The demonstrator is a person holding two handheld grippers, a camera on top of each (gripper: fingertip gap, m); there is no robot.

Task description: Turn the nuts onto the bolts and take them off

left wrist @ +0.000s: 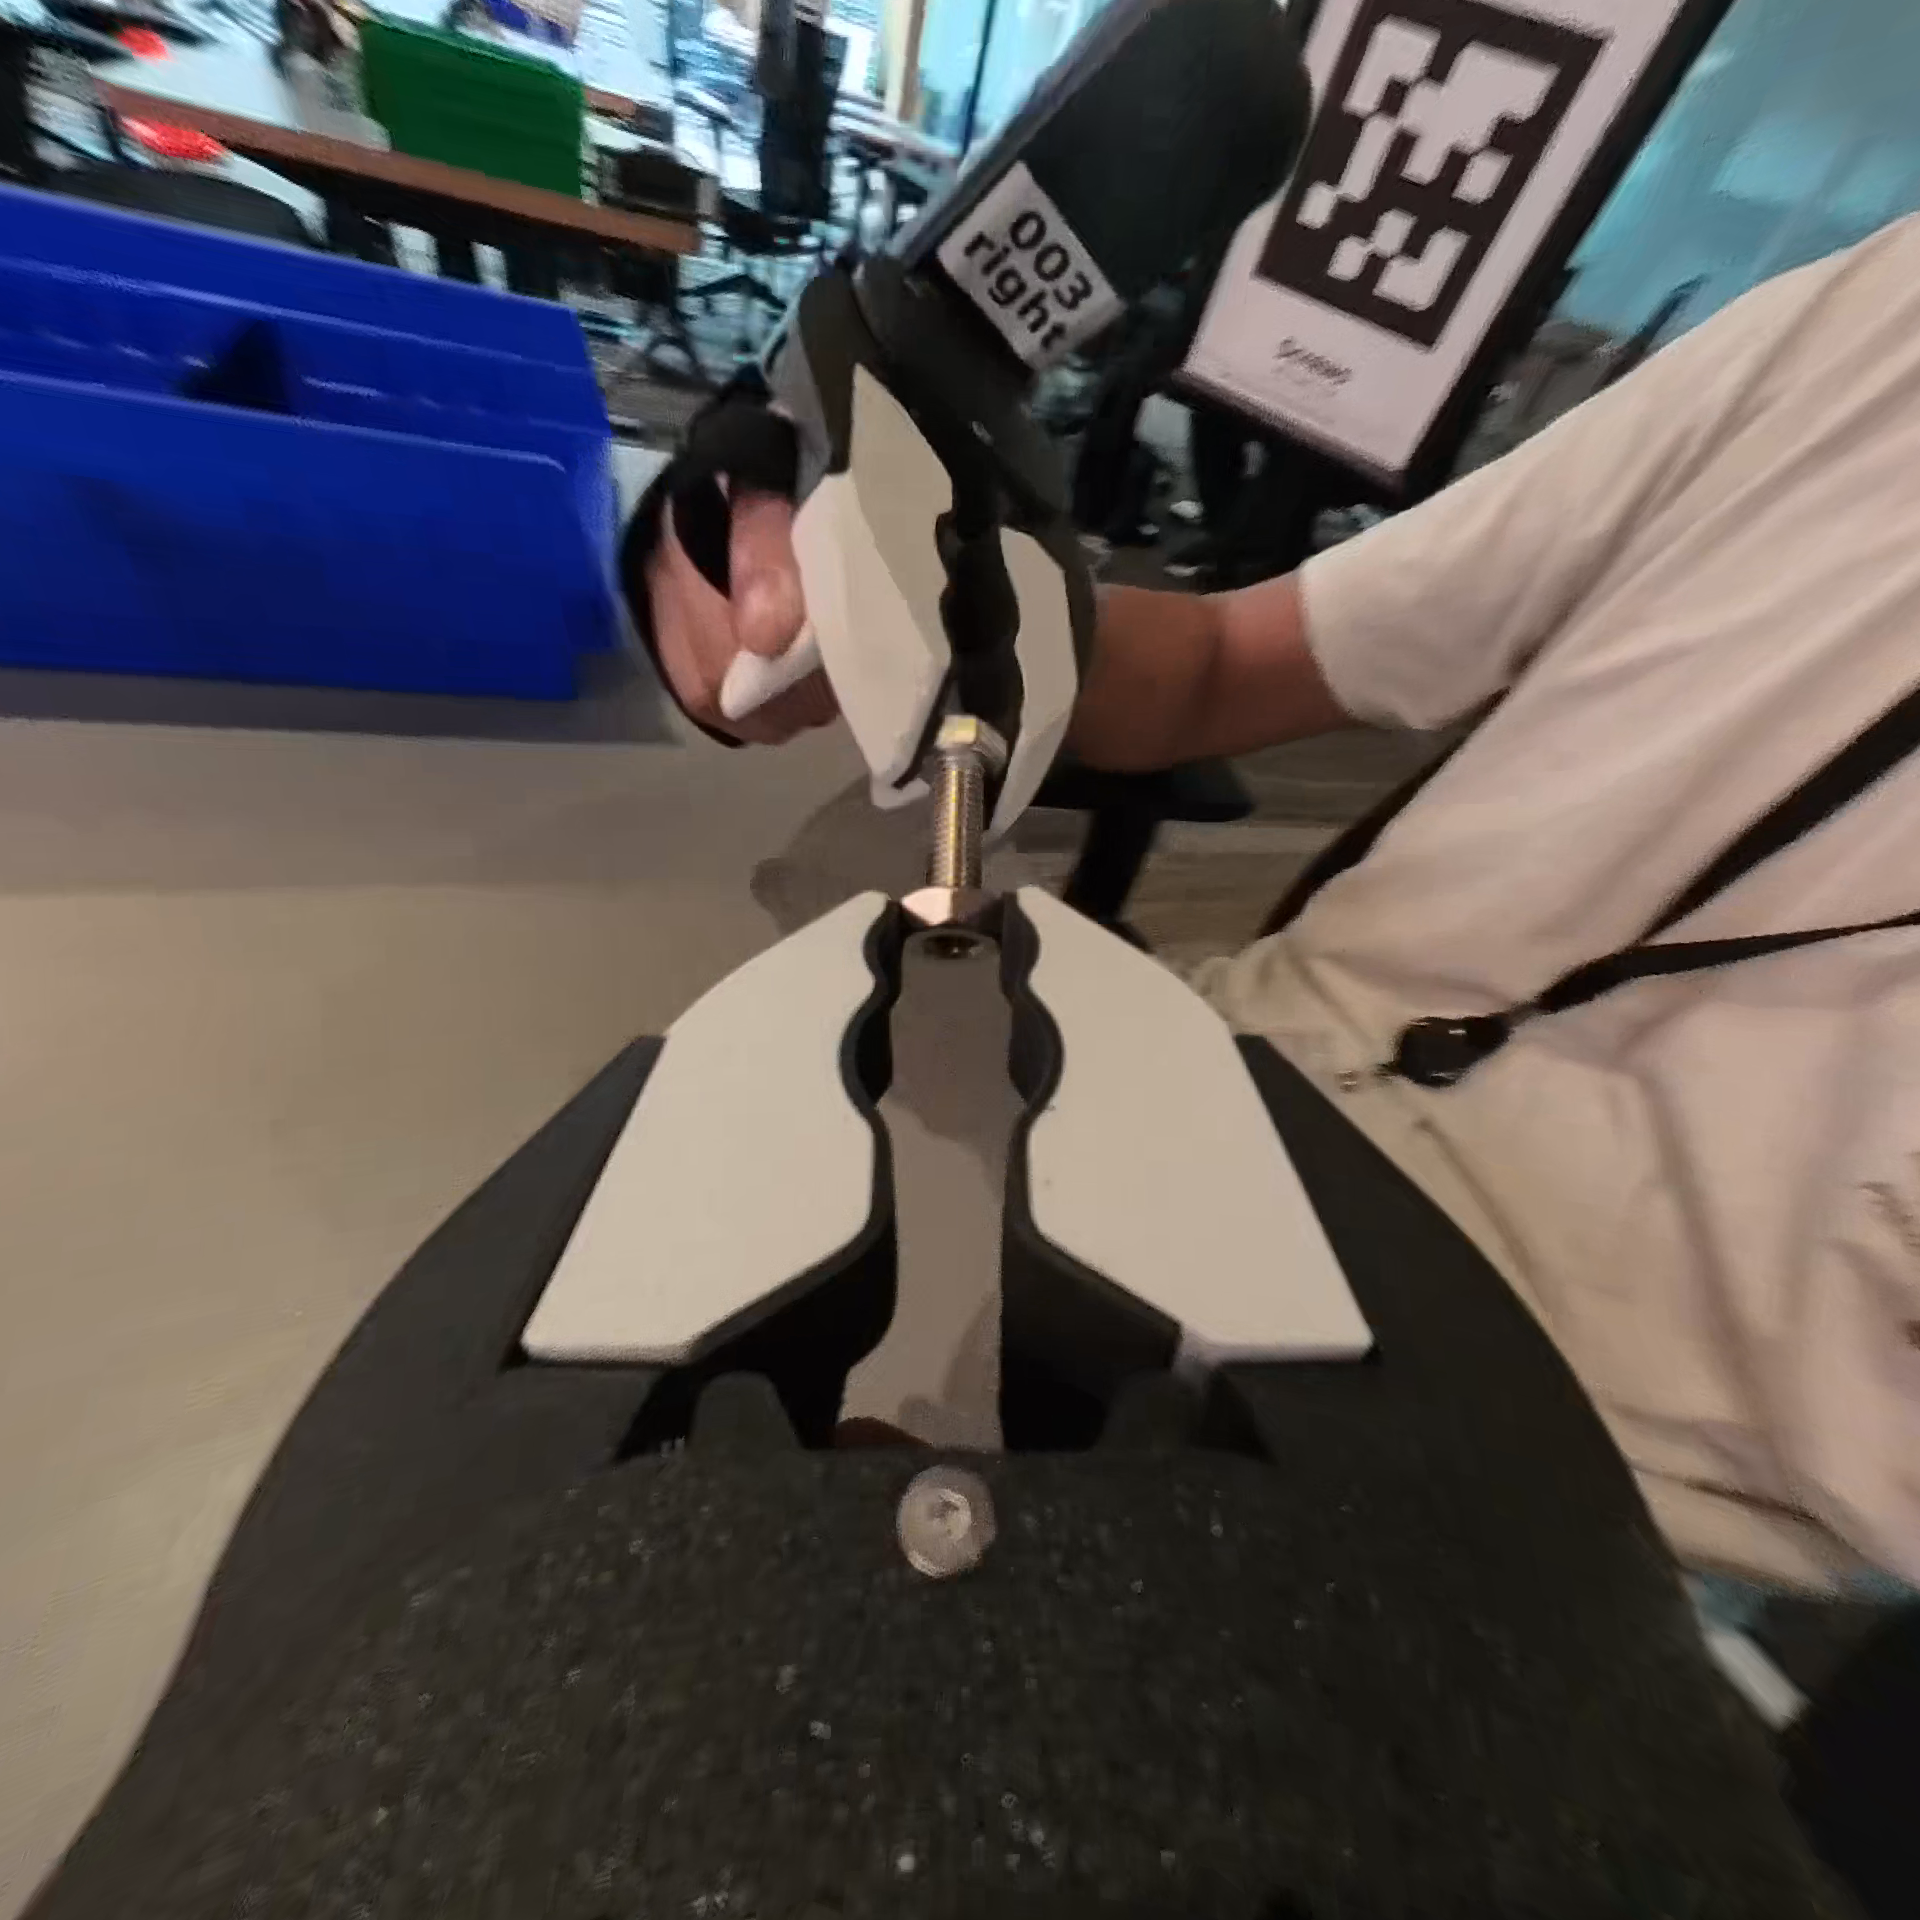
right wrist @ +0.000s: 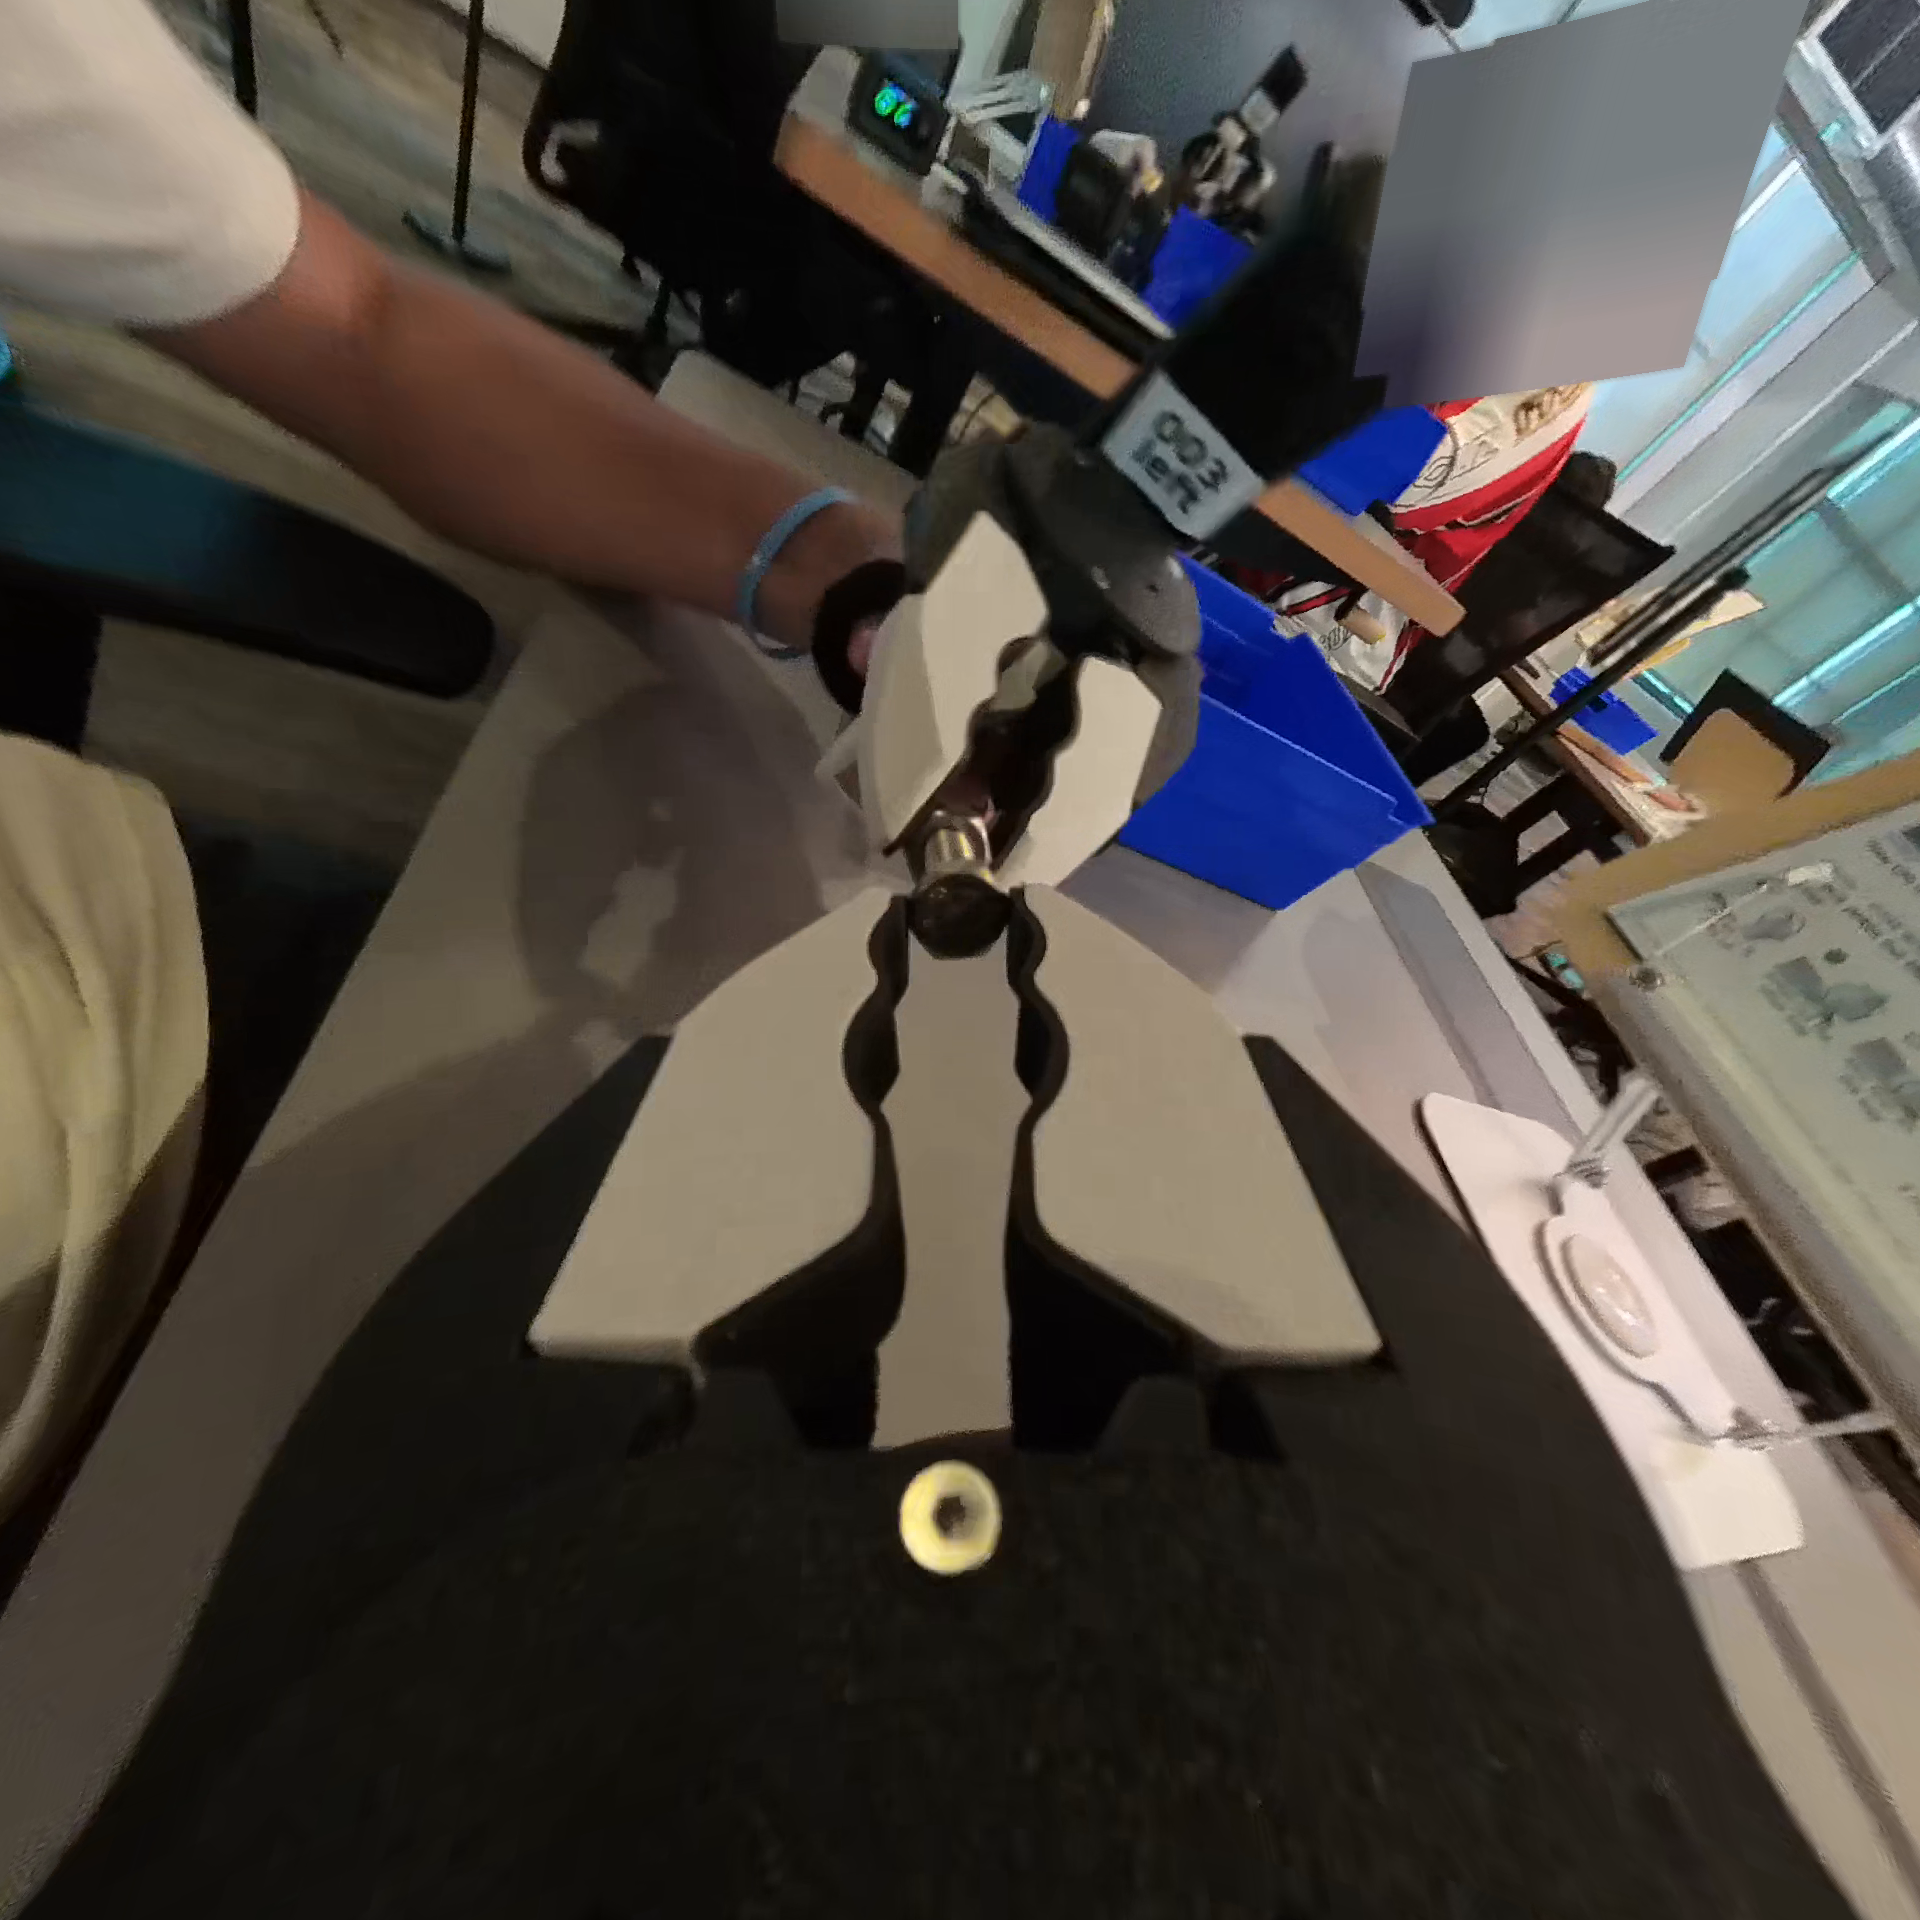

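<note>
In the left wrist view my left gripper is shut on a hex nut at its fingertips. A silver threaded bolt rises from the nut. The bolt's head is gripped by my right gripper, which a hand holds above. In the right wrist view my right gripper is shut on the dark bolt head. Just beyond it, the left gripper holds the nut. Both are held in the air above the grey table.
Blue bins stand at the table's far side and also show in the right wrist view. A white tray with loose bolts lies on the right. A person's white shirt is close by. A black-and-white marker board stands behind. My left and right fingertips are right by each other.
</note>
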